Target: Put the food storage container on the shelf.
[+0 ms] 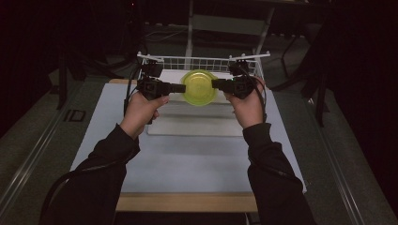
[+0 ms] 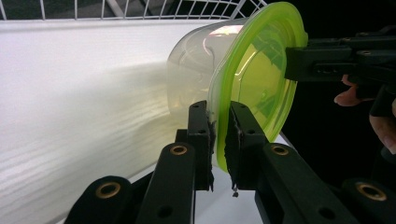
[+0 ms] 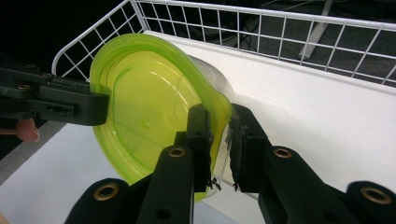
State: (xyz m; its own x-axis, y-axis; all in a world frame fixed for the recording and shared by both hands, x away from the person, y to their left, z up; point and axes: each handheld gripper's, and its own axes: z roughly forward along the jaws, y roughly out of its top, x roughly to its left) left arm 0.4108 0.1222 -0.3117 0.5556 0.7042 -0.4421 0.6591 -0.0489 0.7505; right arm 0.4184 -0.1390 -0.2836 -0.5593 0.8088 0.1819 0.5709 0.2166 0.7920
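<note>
From the high view, you have the round container with the yellow-green lid point(image 1: 199, 87) lifted between both tools over the white wire basket point(image 1: 202, 59), with the left gripper point(image 1: 179, 87) pinching one edge and the right gripper point(image 1: 217, 84) the opposite edge; if your hands drift apart or together, the thin rim could slip out of one pinch and the tub would swing or drop onto the white board point(image 1: 187, 123) below. In the left gripper view, your jaws are clamped on the lid's rim point(image 2: 219, 140), the clear container body point(image 2: 191, 79) hanging off to one side; the bite is narrow and sits on the lid alone, so any twist may peel the lid from the body rather than carry both. In the right gripper view, your jaws are closed over the lid's edge and the clear wall point(image 3: 223, 128) behind it, with the other tool point(image 3: 56, 105) across the green disc; the tub is tilted steeply here, so a loosened grip would let it roll toward the basket's wire wall point(image 3: 261, 32).
</note>
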